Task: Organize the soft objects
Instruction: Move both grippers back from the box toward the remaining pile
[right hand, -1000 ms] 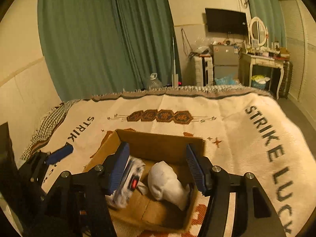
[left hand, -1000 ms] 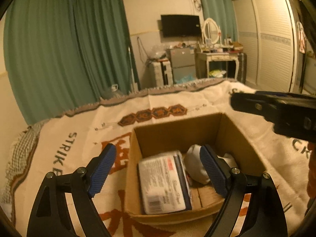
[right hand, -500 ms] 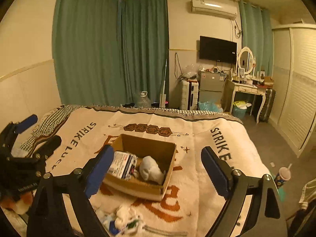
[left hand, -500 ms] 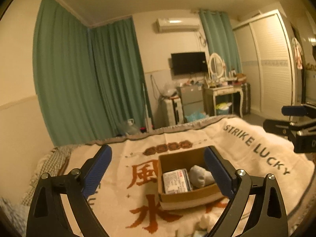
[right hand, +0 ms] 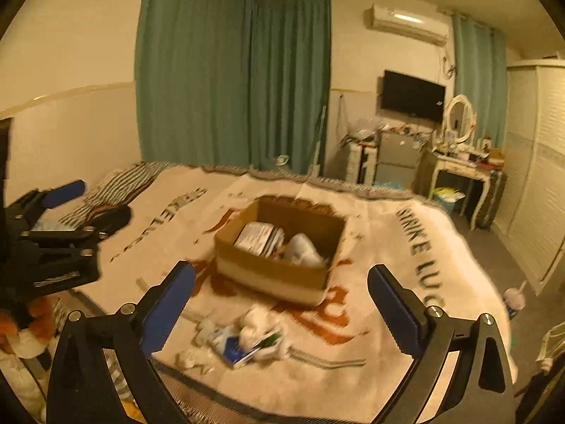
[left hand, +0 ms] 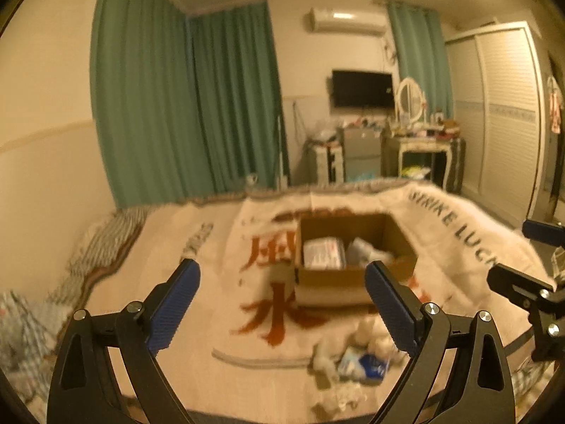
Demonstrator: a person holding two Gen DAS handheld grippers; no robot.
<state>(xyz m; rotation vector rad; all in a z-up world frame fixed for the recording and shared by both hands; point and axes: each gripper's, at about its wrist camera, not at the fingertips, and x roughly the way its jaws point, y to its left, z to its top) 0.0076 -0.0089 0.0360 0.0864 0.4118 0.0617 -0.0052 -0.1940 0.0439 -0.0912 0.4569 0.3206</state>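
Note:
An open cardboard box [left hand: 332, 286] [right hand: 272, 272] stands on the blanket-covered bed. It holds a white wrapped pack [left hand: 323, 252] [right hand: 259, 235] and a white soft lump [left hand: 363, 251] [right hand: 303, 251]. A blurred pile of white and blue soft objects [left hand: 356, 357] [right hand: 240, 339] lies on the blanket in front of the box. My left gripper [left hand: 282, 304] is open and empty, held back above the bed's near edge. My right gripper [right hand: 282, 307] is open and empty, also back from the box. Each gripper shows at the edge of the other's view.
The cream blanket [right hand: 406, 247] with dark lettering covers the bed. A striped cloth [right hand: 120, 187] lies at its far left corner. Green curtains, a wall TV [right hand: 411, 95], a dressing table [right hand: 462, 169] and a wardrobe stand beyond. A cup [right hand: 513, 298] stands on the floor at right.
Both grippers have pulled back and up from right over the box, so the whole bed and the pile in front of the box show. Both stay open and empty.

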